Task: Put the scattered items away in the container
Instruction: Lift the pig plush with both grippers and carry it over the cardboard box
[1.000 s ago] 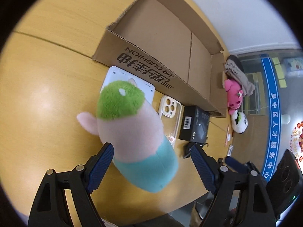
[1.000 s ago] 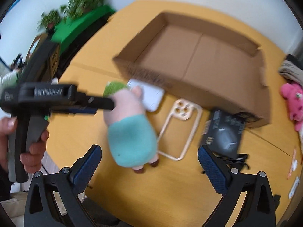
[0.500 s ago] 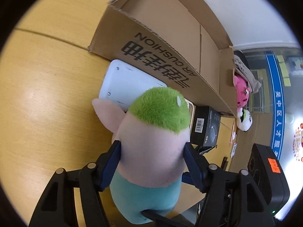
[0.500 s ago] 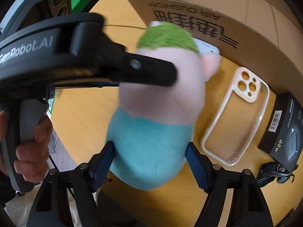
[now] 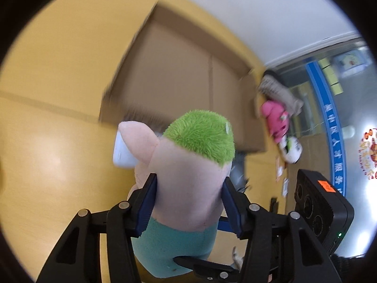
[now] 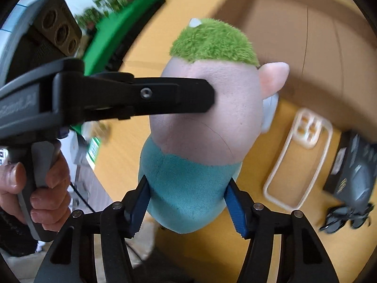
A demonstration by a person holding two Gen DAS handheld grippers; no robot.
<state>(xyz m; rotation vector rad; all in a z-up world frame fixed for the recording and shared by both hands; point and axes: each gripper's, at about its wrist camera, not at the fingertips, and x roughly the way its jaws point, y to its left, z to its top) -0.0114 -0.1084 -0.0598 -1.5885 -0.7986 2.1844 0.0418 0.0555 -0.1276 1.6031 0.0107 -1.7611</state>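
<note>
Above the counter (image 5: 47,122), both tongs, just closing, pinch the plush toy (image 5: 188,184) before the bare cardboard box (image 5: 188,70); only the right view shows the phone case (image 6: 299,160).

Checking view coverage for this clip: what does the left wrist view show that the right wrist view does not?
Left wrist only: the pink toy and a black-and-white toy beyond the box, plus the right tool's camera housing.

Right wrist only: the clear phone case, black box, sunglasses, green plants, and the hand holding the left gripper.

Both: the plush doll, clamped by both grippers, the cardboard box and the white device.
</note>
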